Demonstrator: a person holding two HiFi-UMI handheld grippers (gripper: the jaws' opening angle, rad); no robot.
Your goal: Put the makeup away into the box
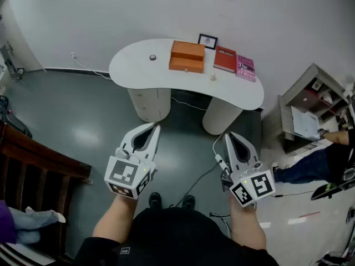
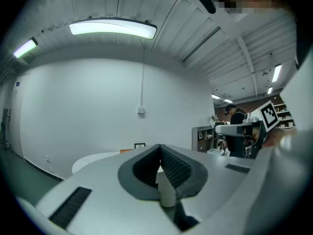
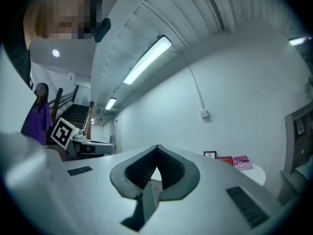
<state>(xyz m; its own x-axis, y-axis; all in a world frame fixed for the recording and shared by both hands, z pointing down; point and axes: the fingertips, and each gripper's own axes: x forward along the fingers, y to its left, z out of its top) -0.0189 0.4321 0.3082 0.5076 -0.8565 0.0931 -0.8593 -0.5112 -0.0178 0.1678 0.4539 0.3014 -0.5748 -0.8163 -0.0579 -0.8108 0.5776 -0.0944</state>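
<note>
Both left gripper (image 1: 154, 127) and right gripper (image 1: 228, 135) we find shut, empty, low in frame; the orange box (image 1: 187, 56) sits upper centre on the table (image 1: 133, 65), where shut jaws could, we judge, knock the makeup (image 1: 152, 57) off.

The box (image 1: 187, 56) sits on the table (image 1: 133, 66), books (image 1: 226, 60) right, perhaps makeup (image 1: 152, 57) left.

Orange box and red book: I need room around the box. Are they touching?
Apart. The head view shows a strip of white tabletop between the orange box and the red book.
</note>
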